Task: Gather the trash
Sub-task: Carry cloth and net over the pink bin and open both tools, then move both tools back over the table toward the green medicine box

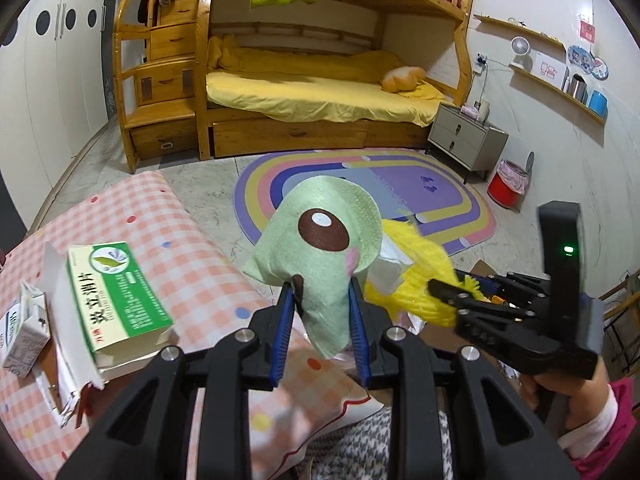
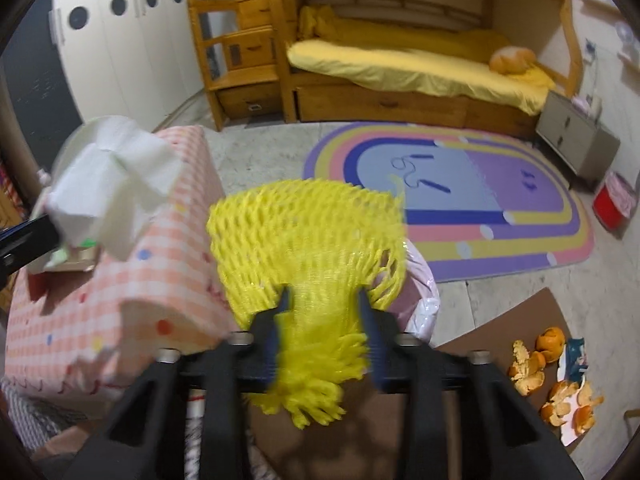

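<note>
My left gripper (image 1: 323,294) is shut on a pale green paper napkin (image 1: 320,240) printed with a brown eye, held up in the air. My right gripper (image 2: 323,304) is shut on a yellow foam fruit net (image 2: 308,240). In the left wrist view the right gripper (image 1: 440,292) sits just right of the napkin with the net (image 1: 416,280). In the right wrist view the napkin's white back (image 2: 116,184) shows at the left. A pink trash bag (image 2: 416,296) lies below the net, mostly hidden.
A pink checked tablecloth (image 1: 160,240) holds a green medicine box (image 1: 116,296) and a small carton (image 1: 24,332). Orange peels (image 2: 556,376) and a wrapper lie on a brown board (image 2: 500,332). A rainbow rug (image 2: 460,200), bunk bed, nightstand and red bin (image 1: 506,186) stand beyond.
</note>
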